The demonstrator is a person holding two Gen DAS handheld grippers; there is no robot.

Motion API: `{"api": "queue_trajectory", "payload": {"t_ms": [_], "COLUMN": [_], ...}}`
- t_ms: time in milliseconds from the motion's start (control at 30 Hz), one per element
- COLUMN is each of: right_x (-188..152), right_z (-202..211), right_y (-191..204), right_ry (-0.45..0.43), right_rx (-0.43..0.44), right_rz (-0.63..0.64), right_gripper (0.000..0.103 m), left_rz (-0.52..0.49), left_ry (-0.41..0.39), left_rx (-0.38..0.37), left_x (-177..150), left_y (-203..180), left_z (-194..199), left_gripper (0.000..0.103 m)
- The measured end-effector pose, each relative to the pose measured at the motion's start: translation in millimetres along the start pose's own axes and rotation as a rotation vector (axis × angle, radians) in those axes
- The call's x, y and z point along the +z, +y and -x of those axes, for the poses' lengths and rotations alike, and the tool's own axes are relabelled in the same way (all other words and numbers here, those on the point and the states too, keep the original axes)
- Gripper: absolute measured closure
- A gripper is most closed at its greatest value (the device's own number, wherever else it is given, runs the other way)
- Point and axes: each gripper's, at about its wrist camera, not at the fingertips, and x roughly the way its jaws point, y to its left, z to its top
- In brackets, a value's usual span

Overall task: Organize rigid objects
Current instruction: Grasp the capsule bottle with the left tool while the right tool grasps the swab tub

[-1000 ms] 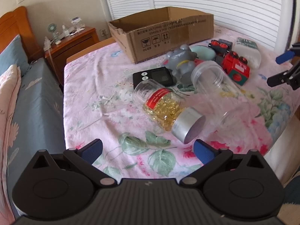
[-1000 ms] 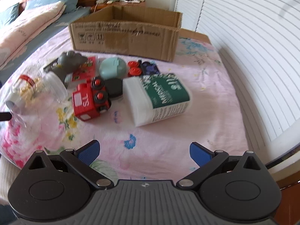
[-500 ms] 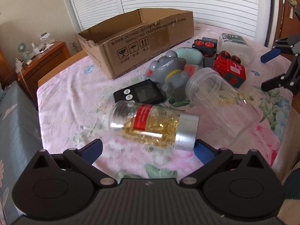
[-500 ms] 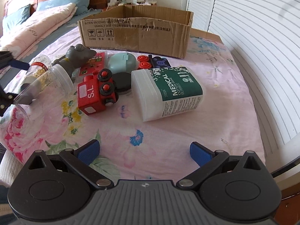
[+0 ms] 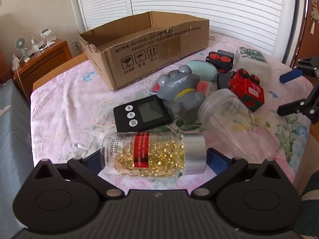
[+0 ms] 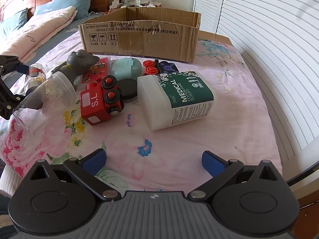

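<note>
A clear bottle of yellow capsules with a red label and silver cap lies sideways on the floral cloth. My left gripper is open and straddles it, one pad at each end. An open cardboard box stands at the back. My right gripper is open and empty over bare cloth, short of a white medical cotton swab tub and a red toy truck. The bottle also shows in the right wrist view.
An empty clear jar lies right of the bottle. A black timer, grey elephant toy, mint case and dark toy car crowd the middle. A wooden nightstand stands at the left.
My left gripper has moved forward and turned, so the capsule bottle now lies between its pads. My right gripper has drifted slightly and stays open.
</note>
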Motion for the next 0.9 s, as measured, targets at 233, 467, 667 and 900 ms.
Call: {"api": "queue_trajectory", "payload": {"t_ms": [233,467,667,900], "right_x": [12.7,43.4,66.0,74.2], "right_z": [6.8,1.7,-19.3,-32.1], "right_y": [-2.9,-13.3,-22.9,-21.4], "right_ry": [-0.031,-0.083,-0.067,-0.018], "right_rx": [0.01,0.001,0.02,0.048], "right_rz": [0.054,0.149,0.223,0.255], "right_gripper": [0.0,0.0,0.0,0.013], "left_rz": [0.06,0.08,0.094,0.115], "left_ry": [-0.017,-0.01,0.001,0.02], "left_rx": [-0.002,0.008,0.017,0.02], "left_x": [2.2,2.2,3.9,6.2], "left_y": [6.2,5.8,5.6,5.6], "left_z": [5.3,5.0,4.3,3.5], "left_gripper": [0.009,0.009,0.009,0.009]}}
